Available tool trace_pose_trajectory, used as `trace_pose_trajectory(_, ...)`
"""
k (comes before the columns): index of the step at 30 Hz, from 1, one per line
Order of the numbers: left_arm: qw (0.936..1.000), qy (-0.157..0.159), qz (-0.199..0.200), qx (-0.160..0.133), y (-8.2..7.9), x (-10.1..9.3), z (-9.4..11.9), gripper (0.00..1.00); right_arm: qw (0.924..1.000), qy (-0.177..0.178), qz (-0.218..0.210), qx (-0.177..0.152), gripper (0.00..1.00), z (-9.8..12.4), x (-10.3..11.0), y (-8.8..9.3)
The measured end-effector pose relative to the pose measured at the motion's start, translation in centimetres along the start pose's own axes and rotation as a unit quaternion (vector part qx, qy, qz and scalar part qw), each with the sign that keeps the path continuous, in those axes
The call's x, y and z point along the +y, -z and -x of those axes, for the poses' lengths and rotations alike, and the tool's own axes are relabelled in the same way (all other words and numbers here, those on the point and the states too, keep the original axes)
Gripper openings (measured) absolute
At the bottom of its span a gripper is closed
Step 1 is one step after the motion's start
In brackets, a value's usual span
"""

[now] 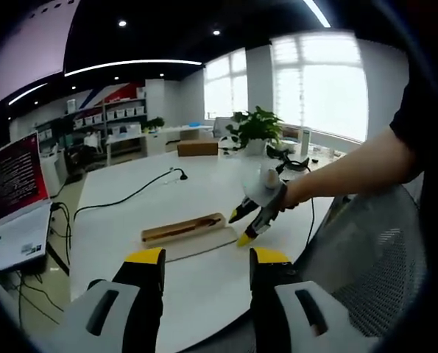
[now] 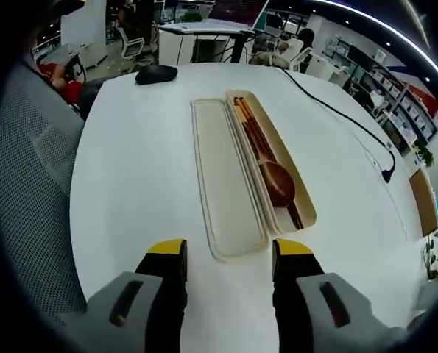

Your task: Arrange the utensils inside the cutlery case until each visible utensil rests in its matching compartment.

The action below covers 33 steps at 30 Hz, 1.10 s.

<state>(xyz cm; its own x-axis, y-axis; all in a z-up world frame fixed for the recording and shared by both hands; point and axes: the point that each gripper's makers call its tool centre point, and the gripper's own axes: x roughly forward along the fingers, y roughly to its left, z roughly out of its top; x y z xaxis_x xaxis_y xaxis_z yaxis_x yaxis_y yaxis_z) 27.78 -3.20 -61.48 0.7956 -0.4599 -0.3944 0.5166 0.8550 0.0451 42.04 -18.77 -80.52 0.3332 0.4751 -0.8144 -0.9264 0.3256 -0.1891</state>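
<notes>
Right tool (image 2: 228, 259) hovered wide, lower centre | dark wooden spoon (image 2: 276, 182) and chopsticks (image 2: 249, 126) lay in beige cutlery case (image 2: 296, 193) | left tool (image 1: 206, 263) wide too | advice: approach low, nudge gently.

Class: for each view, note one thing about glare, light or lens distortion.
Left gripper view: the windows are blown out white, and ceiling strip lights curve with the fisheye. Right gripper view: the table is evenly lit, its edges bowed; the case is sharp.

Bare table (image 2: 138, 169) lies open around the cutlery case (image 2: 230, 184); a black cable (image 2: 336, 110) crosses beyond it.
</notes>
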Motion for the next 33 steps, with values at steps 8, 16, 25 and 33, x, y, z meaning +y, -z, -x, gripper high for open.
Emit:
trace_pose_trajectory(8, 1.0, 0.005, -0.005, 0.007, 0.2, -0.3, -0.1, 0.47, 0.9999, -0.011, 0.002, -0.002, 0.45, -0.5, -0.4, 0.0)
trace_pose_trajectory(16, 0.9997, 0.02, 0.008, 0.014, 0.2, -0.8, -0.3, 0.47, 0.9995, -0.031, 0.005, -0.006, 0.42, -1.1, -0.3, -0.6)
trace_pose_trajectory(25, 0.9998, 0.015, 0.008, 0.014, 0.3, -0.5, -0.3, 0.47, 0.9984, -0.053, 0.003, -0.02, 0.47, -2.5, -0.4, -2.2)
trace_pose_trajectory(33, 0.9998, 0.012, 0.009, 0.014, 0.3, -0.4, -0.3, 0.47, 0.9939, -0.067, 0.087, 0.0, 0.43, -2.6, 0.4, -3.2)
